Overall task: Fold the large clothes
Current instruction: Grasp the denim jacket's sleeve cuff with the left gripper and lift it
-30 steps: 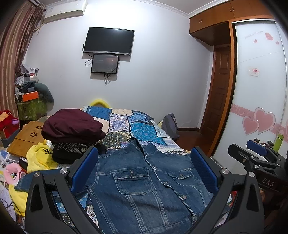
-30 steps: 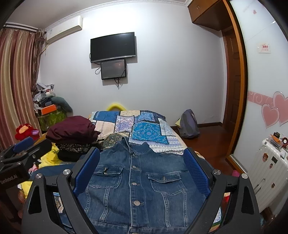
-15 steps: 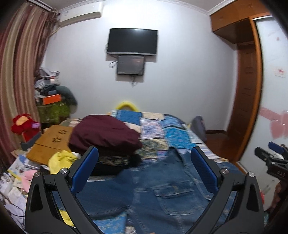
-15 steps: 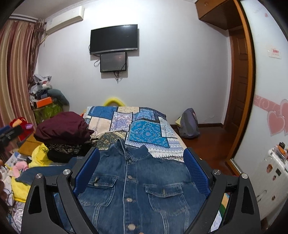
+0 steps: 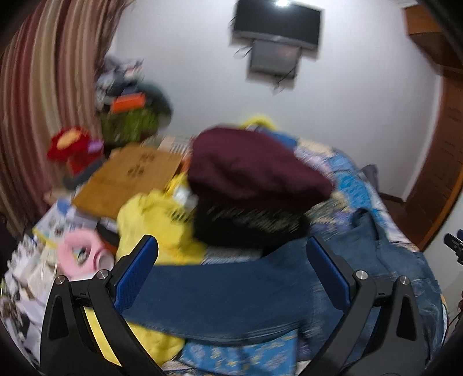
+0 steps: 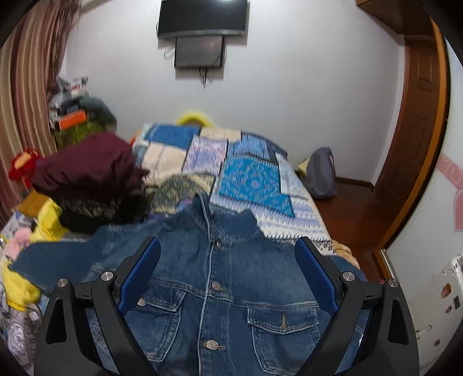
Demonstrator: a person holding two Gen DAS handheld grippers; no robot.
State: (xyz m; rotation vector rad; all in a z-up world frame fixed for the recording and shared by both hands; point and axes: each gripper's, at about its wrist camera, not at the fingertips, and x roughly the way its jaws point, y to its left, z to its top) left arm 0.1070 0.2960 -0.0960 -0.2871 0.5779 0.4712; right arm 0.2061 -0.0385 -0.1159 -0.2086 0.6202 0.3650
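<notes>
**Denim jacket spread on the bed, both grippers released above it**

While the denim jacket (image 6: 220,277) lies face up and buttoned at the near end of the bed (image 6: 251,179), the right gripper (image 6: 227,277) hangs over its chest with its blue-padded jaws spread wide and nothing between them. Its collar points toward the far end of the bed, and two flap pockets show on the front. One sleeve (image 5: 220,292) stretches out flat toward the bed's left edge, and the left gripper (image 5: 231,272) hovers above that sleeve, jaws likewise wide apart and empty; whether the pads touch the cloth cannot be told, since the left wrist view is blurred.

A patchwork quilt in blue and cream covers the bed beyond the collar. On the left side of the bed, just past the sleeve, sits a pile of clothes: a maroon garment (image 5: 254,165) on top of a dark patterned one (image 5: 249,225). Yellow fabric (image 5: 156,222) bunches at the left edge beside that pile, next to a pink ring-shaped thing (image 5: 78,254) and a brown wooden board (image 5: 130,176). On the far wall hangs a television (image 6: 202,17) with a smaller screen under it.
</notes>
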